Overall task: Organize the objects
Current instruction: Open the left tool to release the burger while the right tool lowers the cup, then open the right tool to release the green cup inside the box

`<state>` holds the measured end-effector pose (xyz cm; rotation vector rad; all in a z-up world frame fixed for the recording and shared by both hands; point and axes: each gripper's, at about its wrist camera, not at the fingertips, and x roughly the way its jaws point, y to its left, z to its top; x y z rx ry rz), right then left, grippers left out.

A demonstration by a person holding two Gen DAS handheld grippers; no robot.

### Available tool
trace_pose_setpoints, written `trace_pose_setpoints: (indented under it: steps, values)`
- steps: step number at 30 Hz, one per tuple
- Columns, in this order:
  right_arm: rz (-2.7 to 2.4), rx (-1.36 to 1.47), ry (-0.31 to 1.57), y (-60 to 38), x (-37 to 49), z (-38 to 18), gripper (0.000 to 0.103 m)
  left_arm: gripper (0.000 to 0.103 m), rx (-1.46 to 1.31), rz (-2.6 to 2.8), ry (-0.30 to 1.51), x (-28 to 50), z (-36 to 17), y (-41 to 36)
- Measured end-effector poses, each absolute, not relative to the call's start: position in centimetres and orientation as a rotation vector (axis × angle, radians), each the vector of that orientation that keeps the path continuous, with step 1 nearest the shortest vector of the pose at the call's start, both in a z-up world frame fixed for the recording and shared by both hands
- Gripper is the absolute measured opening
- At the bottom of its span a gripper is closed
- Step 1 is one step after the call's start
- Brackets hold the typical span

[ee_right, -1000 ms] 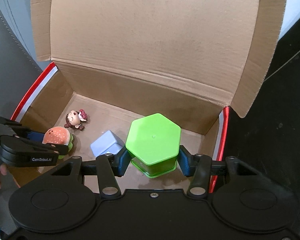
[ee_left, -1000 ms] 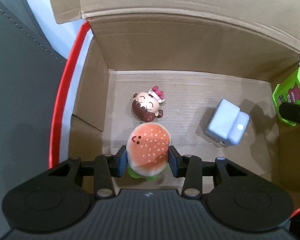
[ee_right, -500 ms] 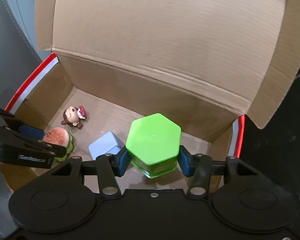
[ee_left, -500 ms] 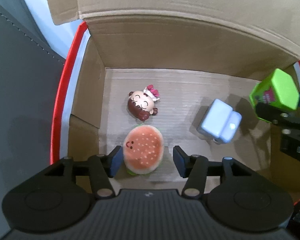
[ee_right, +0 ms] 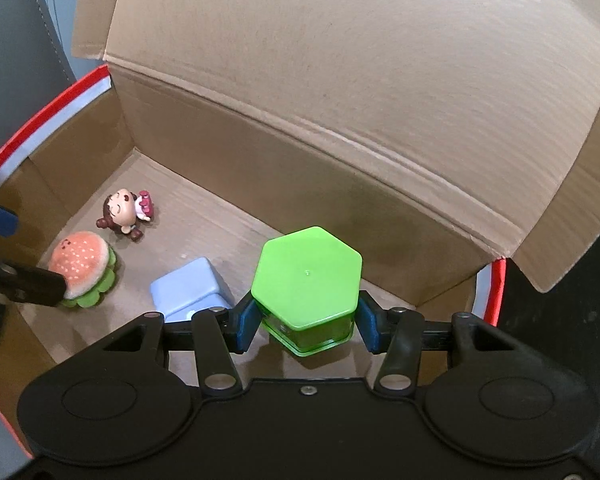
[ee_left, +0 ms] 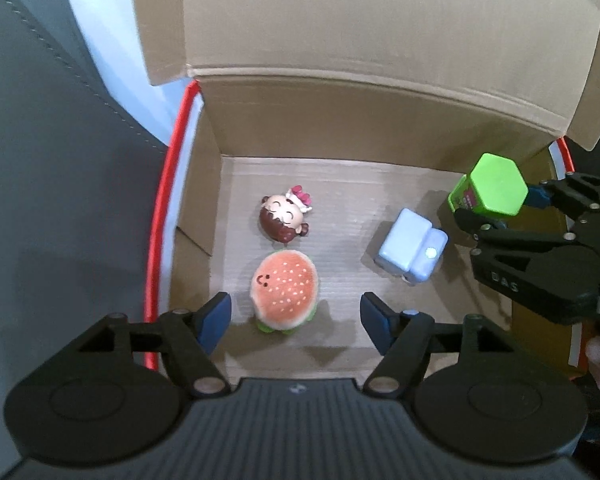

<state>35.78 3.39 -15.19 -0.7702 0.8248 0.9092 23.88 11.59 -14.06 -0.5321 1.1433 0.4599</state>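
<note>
**Burger toy set down in the box, green jar gripped above it**

Cardboard walls and a raised back flap enclose the scene: an open cardboard box (ee_left: 340, 120) with red-and-white tape along its side rims, grey upholstery showing beyond its left edge.

On the box floor, near the left wall, sits the plush burger (ee_left: 285, 290), bun side up with a small face on it. The left gripper (ee_left: 296, 316) stands over it with its jaws apart; they have just been opening, and the blue pads stand clear of the burger on both sides, the toy between them but untouched.

Just behind the burger, almost touching it, lies a small doll figure (ee_left: 284, 218) with brown hair and a pink bow. Further right on the floor rests a pale blue block (ee_left: 410, 246), apart from both toys.

The right gripper (ee_right: 306, 322) is clamped on a green hexagonal jar (ee_right: 306, 276), its blue pads pressed against opposite sides under the lid. The jar is held above the floor at the right end of the box, just beside the blue block; from the left wrist view a printed label shows on its side.
</note>
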Motion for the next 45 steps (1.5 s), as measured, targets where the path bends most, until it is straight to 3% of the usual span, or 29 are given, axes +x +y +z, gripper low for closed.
trace_pose_setpoints:
  steps: [12,16,32,45]
  values:
    - [0.89,-0.81,0.803,4.3,35.5,-16.4,0.05,0.07,-0.52,0.493,1.124,22.0,-12.1,11.7]
    - [0.887,-0.825,0.785,4.3,35.3,-16.1,0.056,0.07,-0.514,0.508,1.116,21.3,-11.0,11.5]
    - [0.931,-0.688,0.784,1.6,36.0,-11.4,0.057,0.071,-0.499,0.556,1.074,20.3,-8.7,11.4]
    - [0.986,-0.558,0.804,-1.1,35.7,-6.3,0.061,0.085,-0.489,0.555,1.024,19.2,-6.0,11.3]
